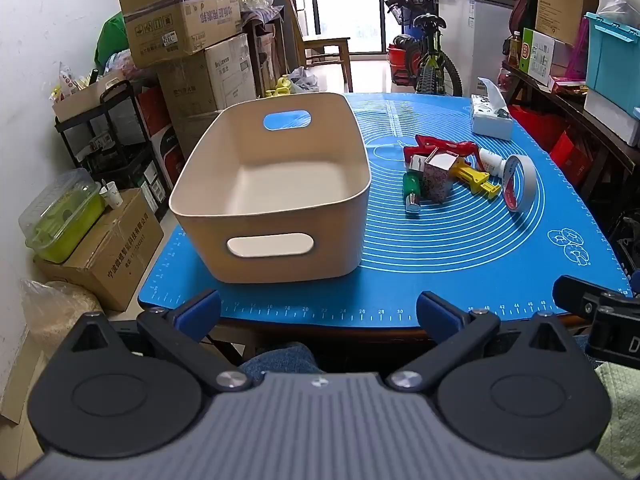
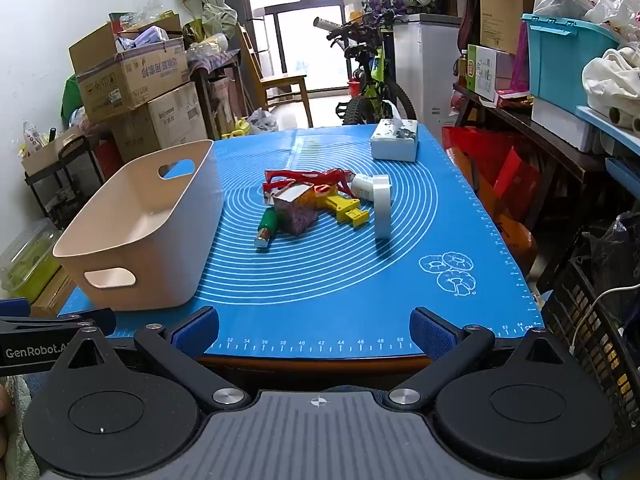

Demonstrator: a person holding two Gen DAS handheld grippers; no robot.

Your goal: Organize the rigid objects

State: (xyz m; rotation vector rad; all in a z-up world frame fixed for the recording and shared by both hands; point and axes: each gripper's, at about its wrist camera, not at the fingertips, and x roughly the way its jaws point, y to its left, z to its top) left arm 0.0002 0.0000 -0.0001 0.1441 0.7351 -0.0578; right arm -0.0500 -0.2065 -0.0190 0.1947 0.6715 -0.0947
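Red toy (image 1: 440, 148) is half buried behind the patterned box (image 1: 438, 178), and the white bottle (image 2: 362, 186) hides behind the tape roll (image 2: 382, 206).

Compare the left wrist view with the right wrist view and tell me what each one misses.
Only the left wrist view shows the bin's bare floor and the red inner side of the tape roll.

Only the right wrist view shows the black crate beside the table and the tape roll edge-on.

Both show the open tools, left and right, the blue mat, the pile with the green bottle, and the tissue box.
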